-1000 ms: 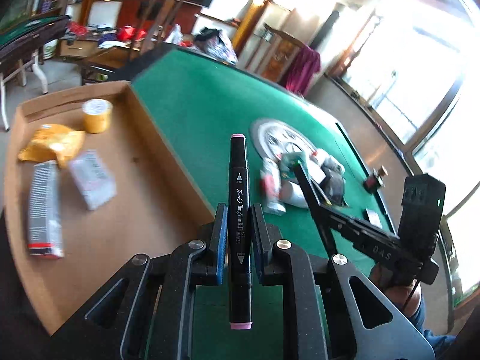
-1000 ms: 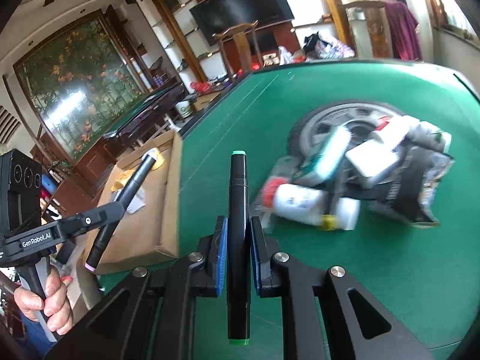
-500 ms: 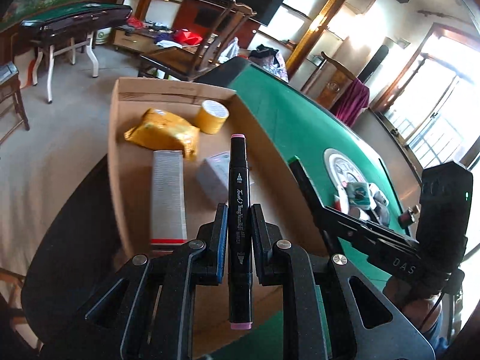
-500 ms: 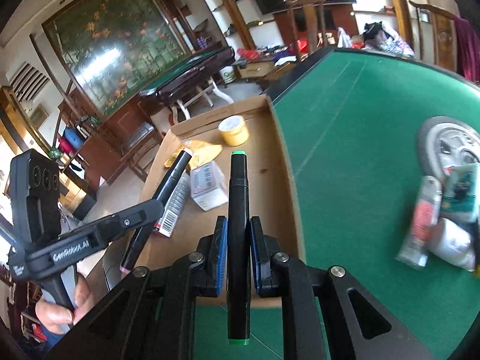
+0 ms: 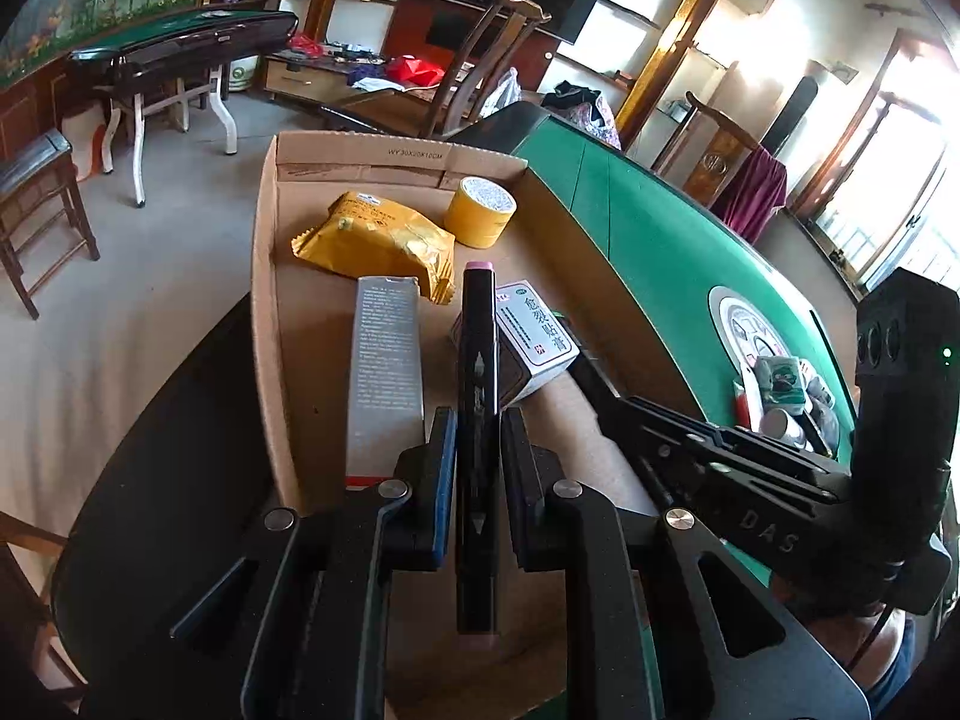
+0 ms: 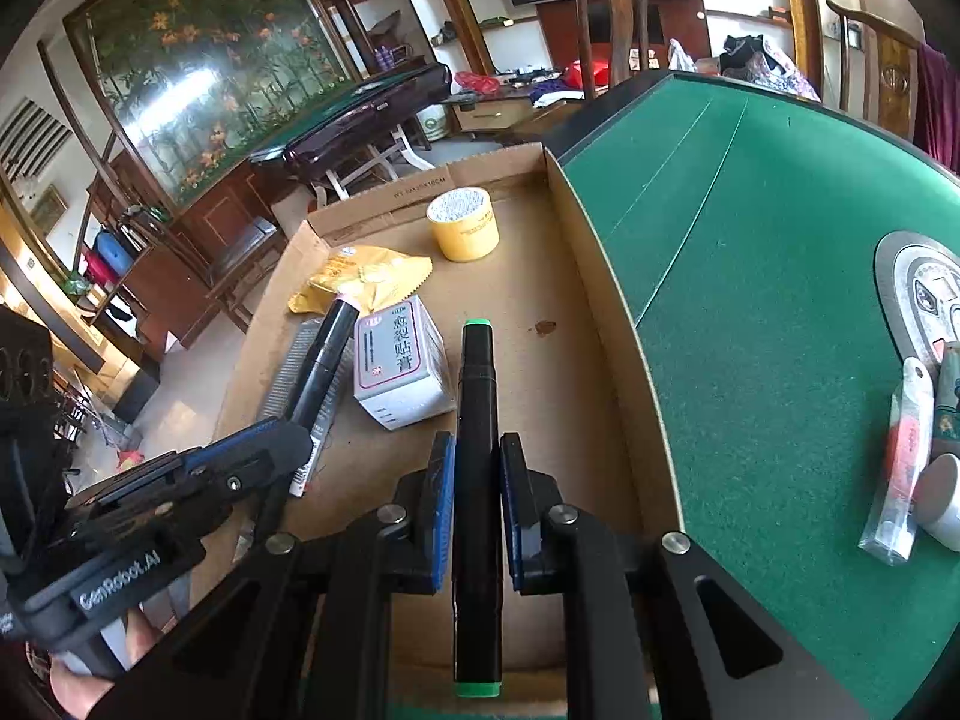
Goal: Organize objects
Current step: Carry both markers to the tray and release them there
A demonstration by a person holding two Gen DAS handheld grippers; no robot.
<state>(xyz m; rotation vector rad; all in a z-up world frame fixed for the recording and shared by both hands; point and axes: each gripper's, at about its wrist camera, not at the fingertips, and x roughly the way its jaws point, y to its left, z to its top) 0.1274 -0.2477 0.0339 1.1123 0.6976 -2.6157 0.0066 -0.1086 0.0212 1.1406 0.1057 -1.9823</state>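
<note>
Green table (image 6: 780, 276), "WY" box (image 5: 360, 153), "GenRobot.AI" hand-held gripper (image 6: 306, 420)

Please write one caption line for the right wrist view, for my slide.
Right gripper holds a green-capped marker above the cardboard box.

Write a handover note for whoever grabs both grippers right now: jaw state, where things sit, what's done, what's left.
Left gripper: jaws shut on the pink-capped marker, held above the cardboard box.
Right gripper: jaws shut on the green-capped marker, also above the box floor, near its table-side wall.
In the box: tape roll, yellow packet, white medicine box, grey carton.
Done: those four are boxed.
Left: release both markers into the box, probably in the bare area near the right gripper, then fetch the pile on the green table, including a tube.
</note>
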